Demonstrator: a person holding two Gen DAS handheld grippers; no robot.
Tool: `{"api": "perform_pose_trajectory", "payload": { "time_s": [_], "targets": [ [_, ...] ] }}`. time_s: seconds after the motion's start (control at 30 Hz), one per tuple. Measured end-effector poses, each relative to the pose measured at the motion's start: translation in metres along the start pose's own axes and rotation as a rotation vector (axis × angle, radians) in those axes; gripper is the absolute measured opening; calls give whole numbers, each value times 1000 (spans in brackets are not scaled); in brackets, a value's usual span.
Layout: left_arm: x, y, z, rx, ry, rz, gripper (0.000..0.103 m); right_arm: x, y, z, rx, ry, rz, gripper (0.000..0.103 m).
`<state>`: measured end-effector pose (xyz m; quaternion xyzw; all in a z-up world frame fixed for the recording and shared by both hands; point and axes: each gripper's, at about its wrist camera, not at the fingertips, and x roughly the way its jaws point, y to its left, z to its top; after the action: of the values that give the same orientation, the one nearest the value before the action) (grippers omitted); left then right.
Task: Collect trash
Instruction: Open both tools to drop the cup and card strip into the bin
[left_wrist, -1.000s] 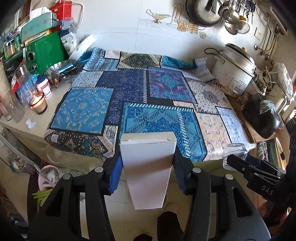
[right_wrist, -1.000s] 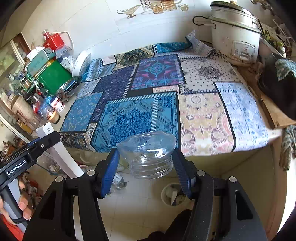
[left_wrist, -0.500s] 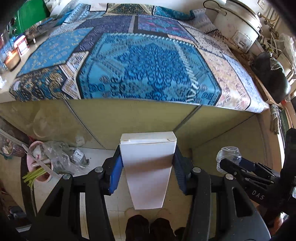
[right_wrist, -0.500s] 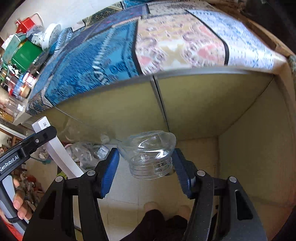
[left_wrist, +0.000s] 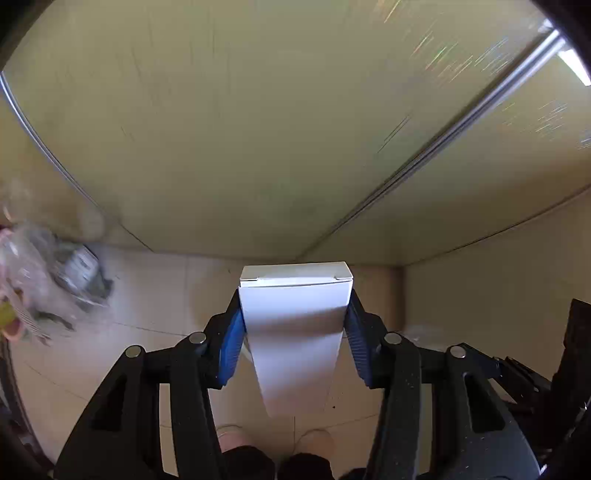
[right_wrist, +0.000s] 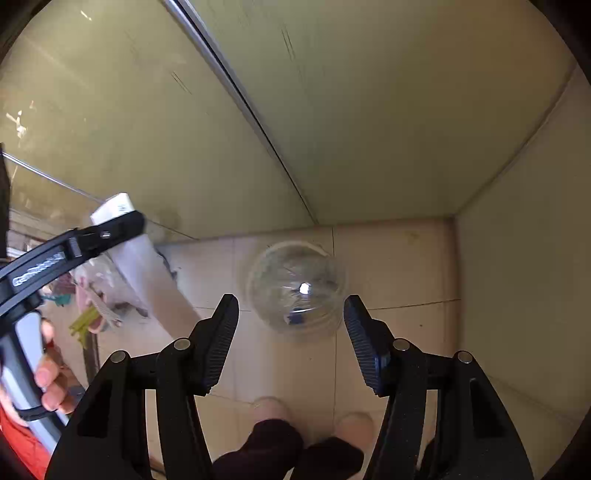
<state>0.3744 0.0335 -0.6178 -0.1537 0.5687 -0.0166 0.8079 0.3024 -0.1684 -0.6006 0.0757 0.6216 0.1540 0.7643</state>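
My left gripper (left_wrist: 294, 332) is shut on a white cardboard box (left_wrist: 294, 321) and holds it low, pointing down at the tiled floor by the cabinet base. The box and left gripper also show in the right wrist view (right_wrist: 147, 273). My right gripper (right_wrist: 291, 325) is open. A clear plastic cup (right_wrist: 296, 286) is beyond its fingertips, free of the pads, over the floor tiles; whether it is in the air or on the floor I cannot tell.
Olive cabinet doors (left_wrist: 258, 129) fill the upper half of both views, with a side wall (right_wrist: 524, 258) at right. A blurred pile of plastic bags and trash (left_wrist: 44, 273) lies on the floor at left. My feet (right_wrist: 314, 421) are just below the grippers.
Both grippers have dropped from table height to near the floor. The right gripper has opened and let go of the clear cup. The left still holds the box.
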Motion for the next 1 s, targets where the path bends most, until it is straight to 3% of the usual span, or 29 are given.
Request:
{"api": "perform_pose_trajectory", "payload": {
  "time_s": [0.2, 0.3, 0.43, 0.67, 0.8, 1.0],
  "targets": [
    [110, 39, -18, -69, 24, 27, 50, 90, -23, -7, -26, 15, 26, 56],
    [148, 50, -23, -90, 30, 40, 50, 126, -30, -11, -30, 41, 25, 55],
    [182, 55, -30, -94, 38, 40, 50, 144, -37, -19, -18, 45, 39, 54],
    [204, 44, -40, -6, 50, 61, 50, 142, -35, -14, -19, 39, 46, 54],
    [214, 47, -43, -6, 122, 34, 50, 139, -29, -14, -33, 23, 43, 54],
    [189, 42, -51, -26, 136, 39, 52, 123, -19, -10, -39, 2, 27, 54]
  ]
}}
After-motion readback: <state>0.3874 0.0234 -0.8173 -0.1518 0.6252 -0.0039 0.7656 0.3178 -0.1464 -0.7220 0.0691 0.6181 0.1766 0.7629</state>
